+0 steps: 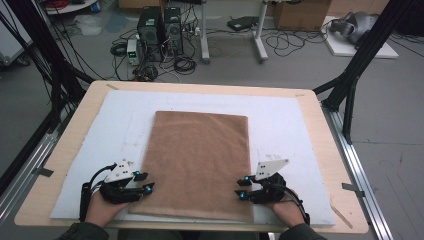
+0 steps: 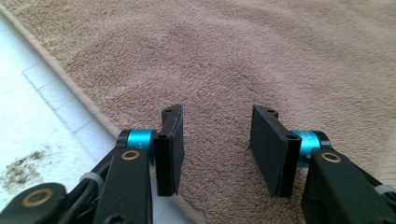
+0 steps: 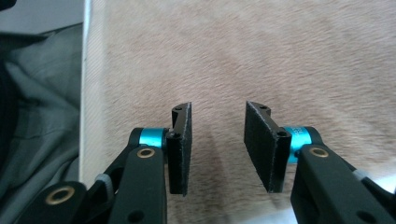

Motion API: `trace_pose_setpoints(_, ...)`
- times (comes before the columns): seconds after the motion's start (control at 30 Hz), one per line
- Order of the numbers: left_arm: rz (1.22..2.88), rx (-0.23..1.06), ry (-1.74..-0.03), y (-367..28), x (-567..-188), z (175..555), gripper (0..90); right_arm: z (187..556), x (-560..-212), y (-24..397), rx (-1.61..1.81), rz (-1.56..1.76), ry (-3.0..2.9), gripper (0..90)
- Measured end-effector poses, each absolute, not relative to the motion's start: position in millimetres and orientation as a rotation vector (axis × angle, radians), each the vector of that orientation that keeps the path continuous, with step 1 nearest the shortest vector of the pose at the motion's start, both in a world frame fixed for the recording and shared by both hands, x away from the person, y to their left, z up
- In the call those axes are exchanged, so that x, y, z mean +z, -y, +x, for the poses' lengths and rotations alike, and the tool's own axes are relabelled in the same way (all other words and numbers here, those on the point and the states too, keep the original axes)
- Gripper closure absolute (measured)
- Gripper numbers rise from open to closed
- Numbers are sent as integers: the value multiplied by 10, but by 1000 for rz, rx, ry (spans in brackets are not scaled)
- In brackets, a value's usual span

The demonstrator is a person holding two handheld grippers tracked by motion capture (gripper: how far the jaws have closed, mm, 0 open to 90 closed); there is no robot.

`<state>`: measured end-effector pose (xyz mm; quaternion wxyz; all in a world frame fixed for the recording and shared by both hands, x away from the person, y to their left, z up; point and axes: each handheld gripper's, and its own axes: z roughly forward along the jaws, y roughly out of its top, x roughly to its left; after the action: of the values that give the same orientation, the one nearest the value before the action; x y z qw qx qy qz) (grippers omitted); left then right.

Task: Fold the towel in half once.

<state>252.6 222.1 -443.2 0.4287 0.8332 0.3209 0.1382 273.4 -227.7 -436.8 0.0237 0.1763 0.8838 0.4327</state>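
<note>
a grey floor strewn with cables, two computer towers and cardboard boxes lies beyond a pale wooden tabletop, which carries a white mat. a brown towel, folded into a tall rectangle, lies flat in the middle of the mat, its near edge close to the tabletop's front edge. the person's hands come in from the bottom of the high view, one at each near corner of the towel. the left claw sits at the towel's near left corner, the right claw at its near right corner. in the left gripper view the left claw has its jaws partly apart over the towel, beside the towel's hemmed edge and the white mat, with nothing gripped between the pads. in the right gripper view the right claw is likewise partly open above the towel, holding nothing, with the towel's edge at the left and grey cloth beyond it.
</note>
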Motion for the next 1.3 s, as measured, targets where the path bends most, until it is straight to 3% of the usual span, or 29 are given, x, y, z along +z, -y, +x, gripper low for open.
trace_pose_setpoints(0.27,2052,340,-803,-2246,-4433,2579,513,2891,-4333,2298,1378,632,-2665,491)
trace_pose_setpoints(0.57,2010,328,-844,-2282,-4375,2699,411,3138,-4272,2295,1370,740,-2576,340)
trace_pose_setpoints(1.3,1991,330,-891,-2331,-4295,2866,383,3285,-4276,2384,1300,800,-2559,316)
